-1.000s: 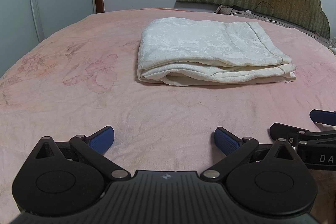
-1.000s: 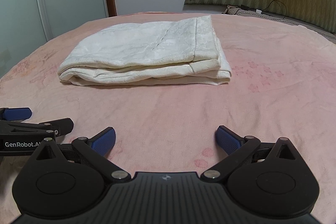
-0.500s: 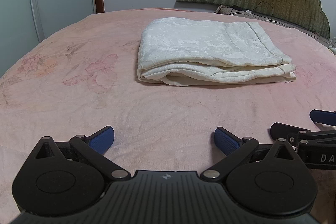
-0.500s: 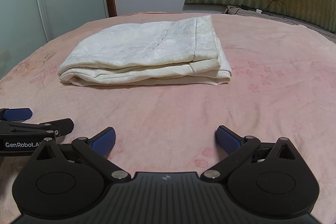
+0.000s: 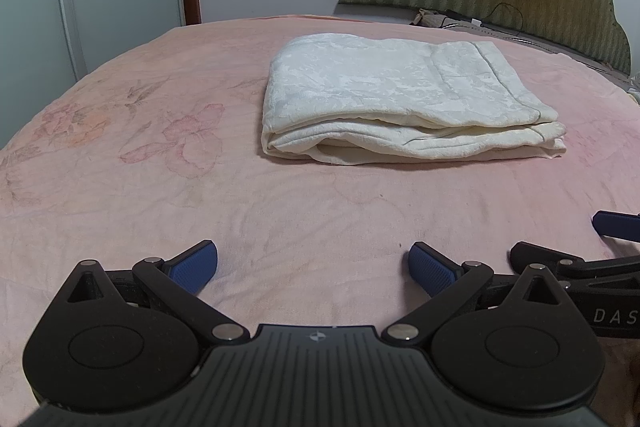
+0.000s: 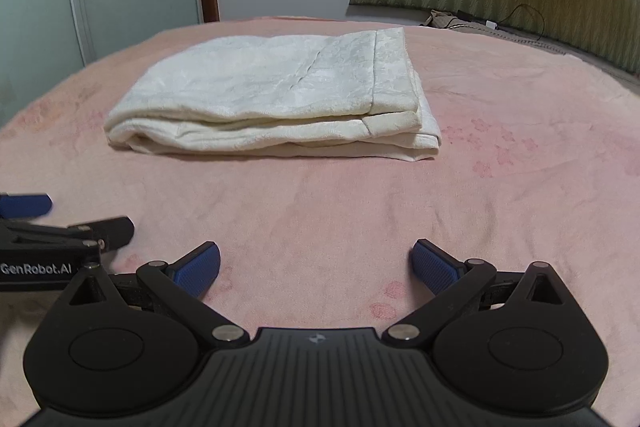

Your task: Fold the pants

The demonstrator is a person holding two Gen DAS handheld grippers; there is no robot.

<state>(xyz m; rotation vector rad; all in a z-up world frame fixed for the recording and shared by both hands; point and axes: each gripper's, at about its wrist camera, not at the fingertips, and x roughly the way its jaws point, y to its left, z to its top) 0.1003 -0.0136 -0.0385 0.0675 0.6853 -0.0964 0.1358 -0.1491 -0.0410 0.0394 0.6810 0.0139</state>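
The cream-white, damask-patterned pants lie folded into a flat, layered rectangle on the pink floral bedspread, well ahead of both my tools and touching neither. To my eye the folding is done, so the step in hand is simply to leave the bundle alone: I would hold both tongs low and clear of it, and if I tidy anything, it would be the lower layers that stick out a little at the right end (the hem edges look slightly uneven there), nudged flat, not lifted, so the stack does not slide apart.

My left gripper sits just above the bedspread, pointing level toward the pants, its blue pads spread wide with nothing between them. My right gripper is posed the same way just beside it, equally wide open and empty; each tool's tip shows at the edge of the other's view.
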